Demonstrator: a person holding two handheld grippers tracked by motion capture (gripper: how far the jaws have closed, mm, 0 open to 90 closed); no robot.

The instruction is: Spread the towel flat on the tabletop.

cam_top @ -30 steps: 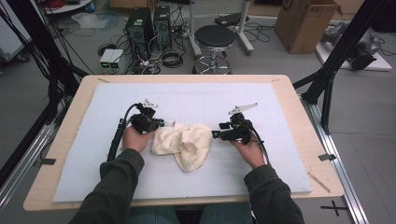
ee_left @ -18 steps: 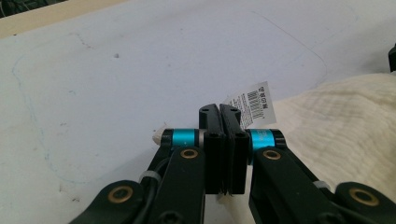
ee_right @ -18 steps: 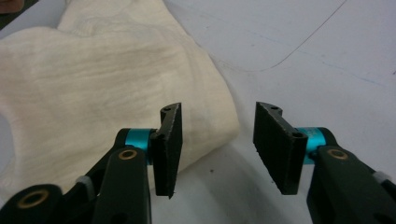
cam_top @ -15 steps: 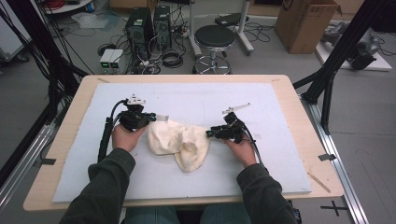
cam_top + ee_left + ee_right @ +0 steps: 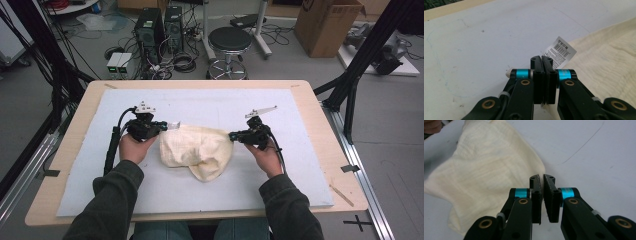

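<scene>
Here, the left tool point(image 5: 161, 126) and right tool point(image 5: 234, 135) each clenched an opposite edge of the cream cloth point(image 5: 196, 150), soft, light and limp, sagging onto the worktop point(image 5: 310, 100) between them.

Both grippers moved apart: left gripper point(image 5: 161, 126) and right gripper point(image 5: 235, 135) stretched the cloth point(image 5: 197, 150) wider, flatter.

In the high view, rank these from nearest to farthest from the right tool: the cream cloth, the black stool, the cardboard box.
From the right tool:
1. Cream cloth, on the white mat, its edge right at the tool's tip.
2. Black stool, on the floor beyond the table's far edge.
3. Cardboard box, on the floor at the far right corner.
</scene>
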